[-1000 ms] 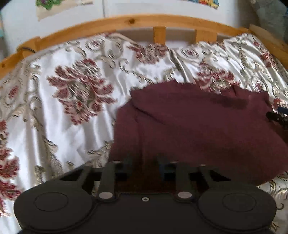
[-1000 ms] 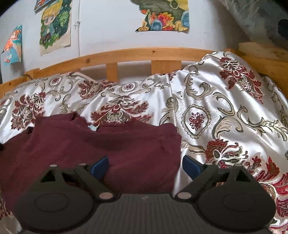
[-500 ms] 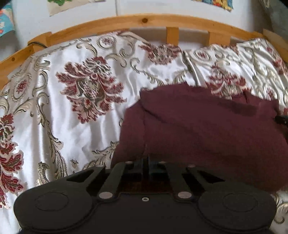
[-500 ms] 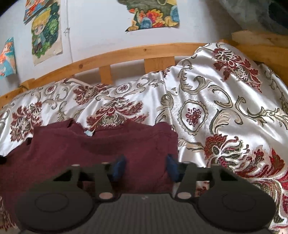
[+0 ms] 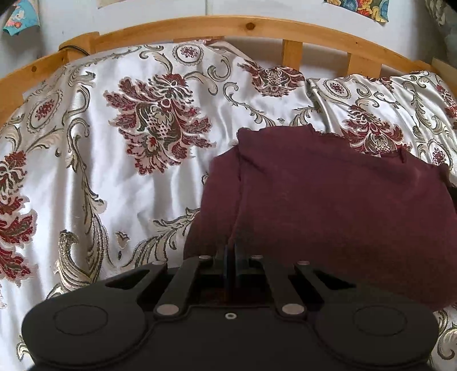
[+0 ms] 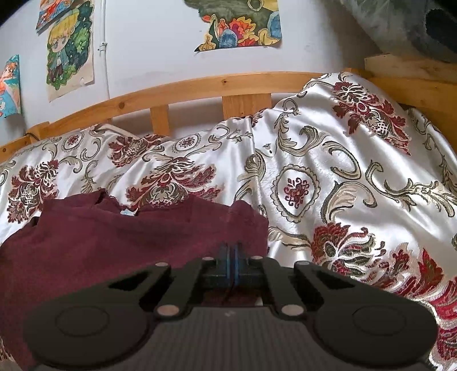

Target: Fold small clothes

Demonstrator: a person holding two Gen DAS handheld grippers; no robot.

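The maroon garment (image 5: 328,199) lies flat on the patterned bedspread (image 5: 100,142), near the wooden rail (image 5: 228,24). The left gripper (image 5: 230,254) and right gripper (image 6: 231,254) each pinch its near hem, jaws fully closed on cloth. Grasping looks done; next, lift both corners evenly and carry them far

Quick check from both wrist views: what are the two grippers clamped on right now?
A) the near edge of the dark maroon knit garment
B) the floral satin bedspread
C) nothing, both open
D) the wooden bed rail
A: the left gripper and the right gripper are each pinched shut on the near edge of the dark maroon knit garment, which lies on the floral satin bedspread.
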